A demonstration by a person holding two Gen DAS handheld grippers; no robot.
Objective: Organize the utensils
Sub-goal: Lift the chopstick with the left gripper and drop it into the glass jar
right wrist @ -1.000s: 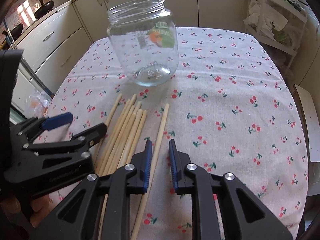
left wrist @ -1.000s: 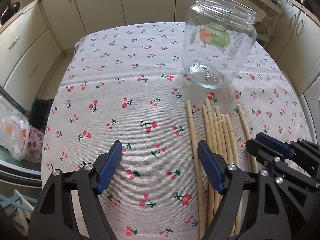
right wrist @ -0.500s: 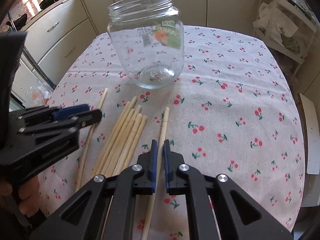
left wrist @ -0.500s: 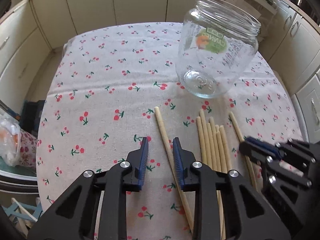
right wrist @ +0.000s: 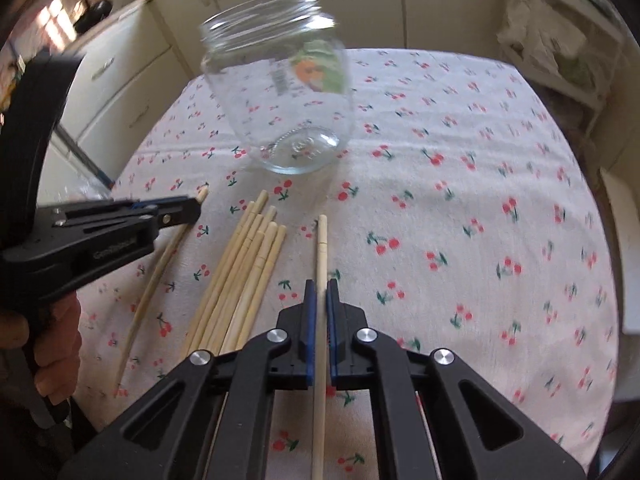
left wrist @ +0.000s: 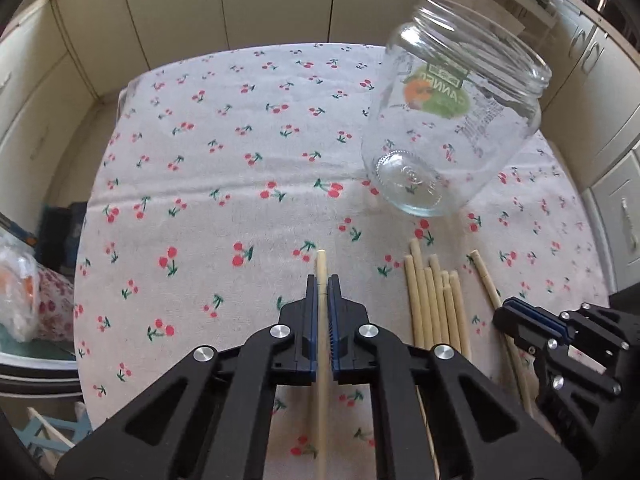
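An empty glass jar [left wrist: 452,120] with an orange and green label stands upright at the back of the cherry-print tablecloth [left wrist: 240,160]. In front of it lies a bundle of several wooden chopsticks [left wrist: 436,300]. My left gripper [left wrist: 322,280] is shut on a single chopstick [left wrist: 321,264] lying left of the bundle, its pads pressing the stick's sides. My right gripper [right wrist: 321,286] is shut on another single chopstick [right wrist: 322,240] right of the bundle [right wrist: 248,272]. Each gripper shows in the other's view: the right gripper [left wrist: 505,312], the left gripper [right wrist: 196,206].
Cream cupboards [left wrist: 180,8] ring the table. A plastic bag [left wrist: 20,280] sits low at the left, beyond the table edge. A shelf rack with bags [right wrist: 560,52] stands at the back right. A hand [right wrist: 48,344] grips the left gripper's handle.
The left gripper went from wide open to shut on one chopstick, which now lies apart from the bundle on its left. The right gripper's narrow gap closed onto its chopstick.
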